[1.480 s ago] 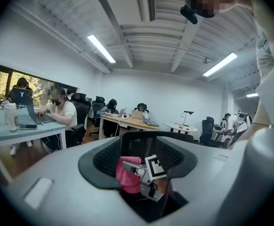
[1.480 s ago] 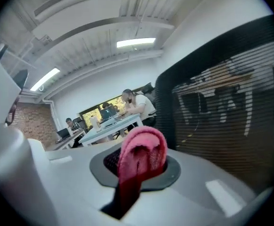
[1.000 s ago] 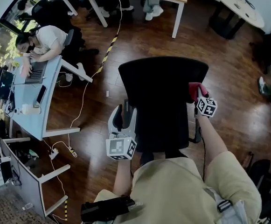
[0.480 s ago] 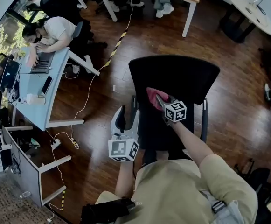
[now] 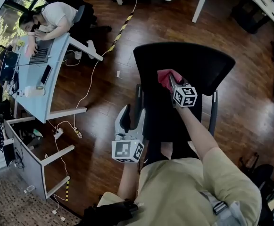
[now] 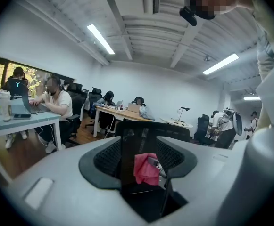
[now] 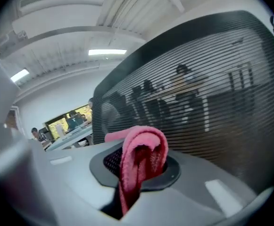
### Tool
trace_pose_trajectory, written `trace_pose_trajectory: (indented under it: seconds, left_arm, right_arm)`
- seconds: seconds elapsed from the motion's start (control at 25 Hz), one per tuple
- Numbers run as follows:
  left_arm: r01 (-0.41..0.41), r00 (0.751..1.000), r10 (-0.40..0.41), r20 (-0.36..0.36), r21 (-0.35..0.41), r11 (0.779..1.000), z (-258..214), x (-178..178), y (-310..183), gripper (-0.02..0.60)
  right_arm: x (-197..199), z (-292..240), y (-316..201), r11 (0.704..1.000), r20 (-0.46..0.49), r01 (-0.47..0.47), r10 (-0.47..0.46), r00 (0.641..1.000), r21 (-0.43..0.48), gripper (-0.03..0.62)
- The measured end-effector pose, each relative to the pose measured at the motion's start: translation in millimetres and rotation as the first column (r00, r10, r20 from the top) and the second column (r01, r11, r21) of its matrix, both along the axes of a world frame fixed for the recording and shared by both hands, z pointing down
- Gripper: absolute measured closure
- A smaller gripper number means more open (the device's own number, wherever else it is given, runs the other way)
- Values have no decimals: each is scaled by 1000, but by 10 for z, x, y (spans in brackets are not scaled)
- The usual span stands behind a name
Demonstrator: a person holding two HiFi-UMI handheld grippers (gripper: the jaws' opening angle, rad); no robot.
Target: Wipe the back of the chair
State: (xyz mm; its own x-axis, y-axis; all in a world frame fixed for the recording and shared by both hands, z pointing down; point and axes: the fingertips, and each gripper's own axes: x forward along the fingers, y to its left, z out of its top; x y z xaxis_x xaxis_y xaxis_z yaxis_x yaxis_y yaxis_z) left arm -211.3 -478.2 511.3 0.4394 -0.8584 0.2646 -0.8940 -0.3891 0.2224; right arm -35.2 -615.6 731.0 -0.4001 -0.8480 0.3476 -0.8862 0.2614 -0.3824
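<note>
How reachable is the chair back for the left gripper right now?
Probably yes: the left gripper, open and empty, points straight at the chair back, with nothing visible between them.

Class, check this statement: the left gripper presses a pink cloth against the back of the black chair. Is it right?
No. The right gripper presses the pink cloth against the back of the black chair, as the right gripper view shows; the rest holds.
</note>
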Motion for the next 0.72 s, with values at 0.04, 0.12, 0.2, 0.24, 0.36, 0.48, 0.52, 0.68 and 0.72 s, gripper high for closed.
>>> trace_pose_trajectory:
  seconds: [0.04,0.12,0.2,0.24,0.36,0.48,0.52,0.68,0.72]
  left_arm:
    - [-20,1000,20,-4,3,1000,13,59,-35,359]
    - [-62,998,62,-10,17,998,-5,203,-118,359]
    - [-96,995,96,-19,31,995,-43,357,-196,359]
    - [-111,993,112,-26,39,993,-44,434,-221,359]
    - [-145,988,147,-42,52,988,-69,626,-244,359]
    - [-149,988,151,-41,51,988,-136,695,-221,359]
    - [-144,988,146,-43,50,988,-120,686,-209,359]
    - [-108,993,110,-46,37,993,-29,590,-153,359]
    - [-99,994,100,-40,34,995,-22,561,-140,359]
  right_arm:
    - [312,19,56,999,-22,-46,46,999,-5,560]
    - [955,19,205,990,-63,-138,137,989,-11,560]
    - [1615,-8,406,971,-101,-239,236,966,-13,560]
    - [1949,-20,527,956,-120,-293,289,950,-15,560]
    - [2828,-69,927,887,-151,-461,452,879,-30,560]
    - [3132,-170,1176,840,-115,-541,534,838,-38,560]
    - [3035,-163,1193,852,-102,-522,516,850,-44,560]
    - [1802,48,1088,965,-34,-240,237,971,-110,560]
    - [1359,118,1057,981,-4,-133,134,991,-140,560]
